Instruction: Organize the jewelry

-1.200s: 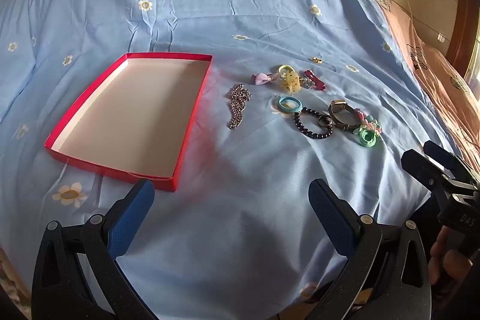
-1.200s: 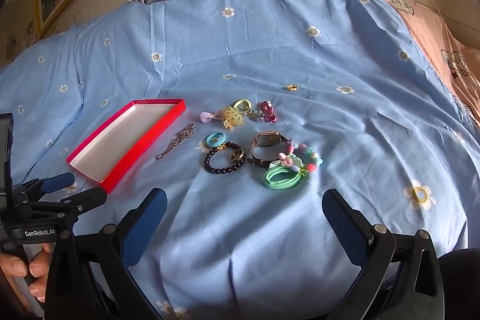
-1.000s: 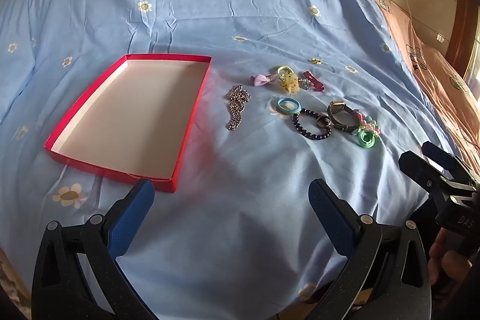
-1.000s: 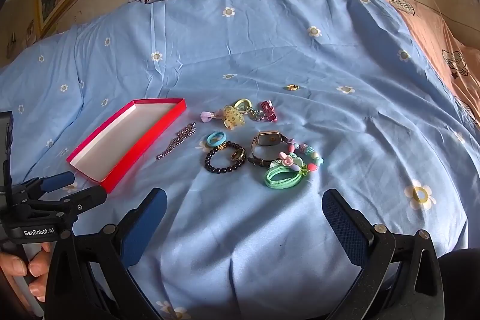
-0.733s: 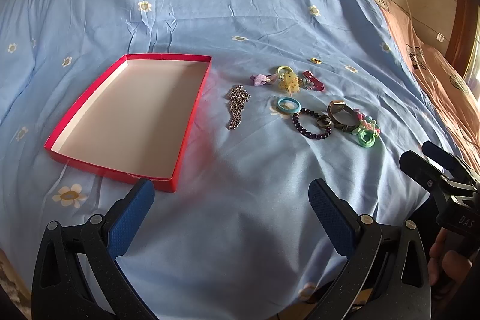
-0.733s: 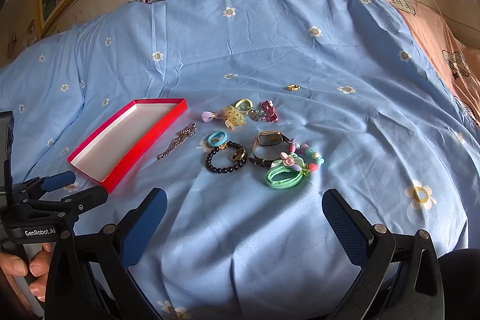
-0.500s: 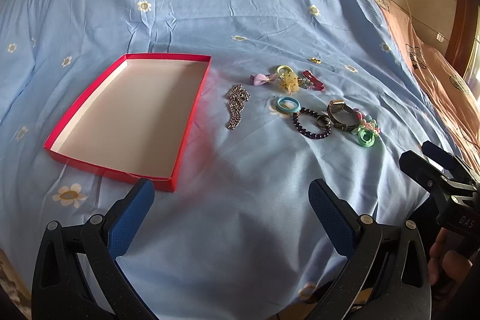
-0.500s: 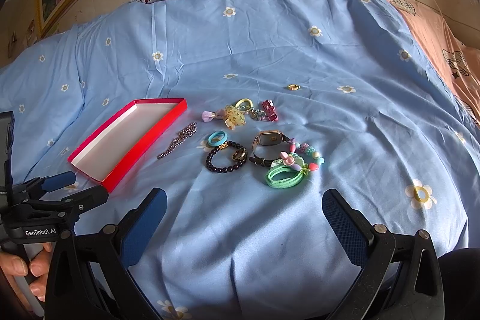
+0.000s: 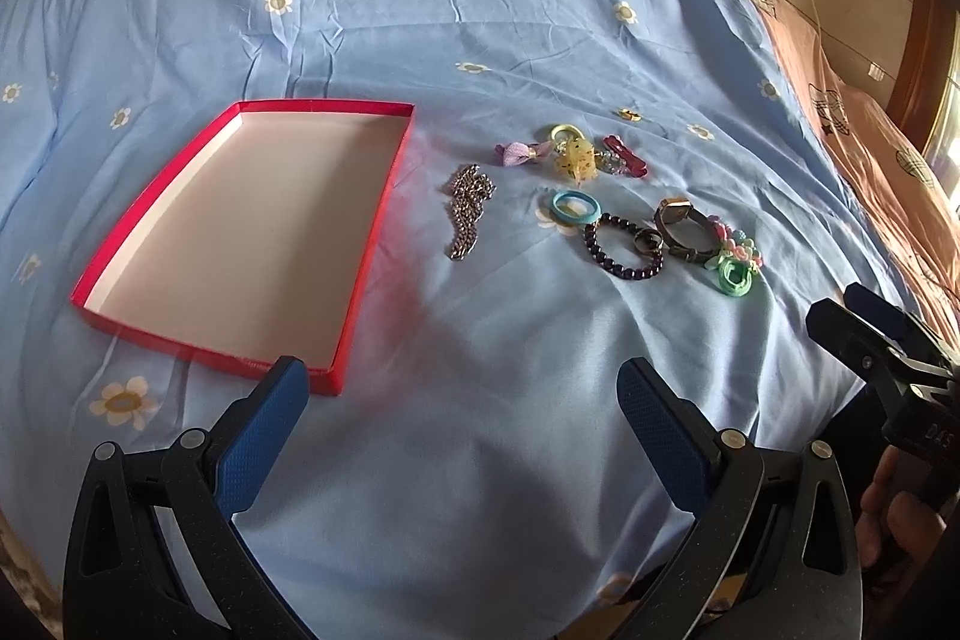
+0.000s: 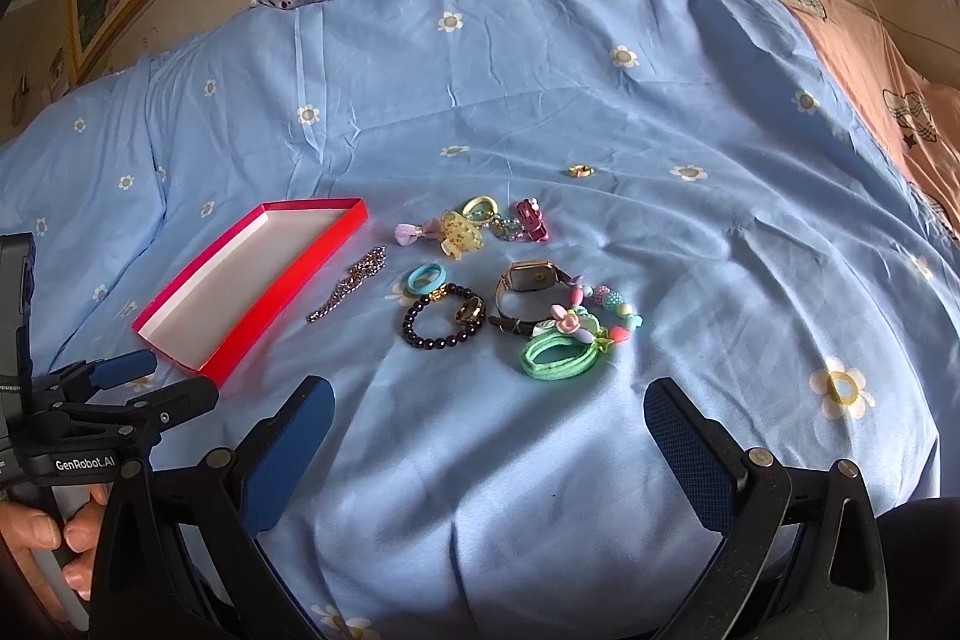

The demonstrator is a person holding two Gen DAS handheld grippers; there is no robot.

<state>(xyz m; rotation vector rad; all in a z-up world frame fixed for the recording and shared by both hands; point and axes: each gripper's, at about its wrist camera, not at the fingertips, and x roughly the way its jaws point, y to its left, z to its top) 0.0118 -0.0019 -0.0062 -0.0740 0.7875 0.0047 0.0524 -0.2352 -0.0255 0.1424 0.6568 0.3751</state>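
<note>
Hovering low over the bed (image 9: 420,10), both grippers, left (image 9: 462,430) and right (image 10: 489,439), are holding their jaws spread wide and empty, likely readying a first pick. Jewelry is lying beside the shallow red cardboard box (image 9: 366,250): a metal chain (image 9: 468,214), a glossy bead bracelet (image 10: 441,322), a watch (image 10: 528,280).

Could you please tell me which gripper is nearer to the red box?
Left. The left gripper hovers open just short of the red box, by its near corner; the right gripper, also open, sits farther right, below the jewelry.

Jewelry (image 10: 516,292) beside red box (image 10: 252,280)
</note>
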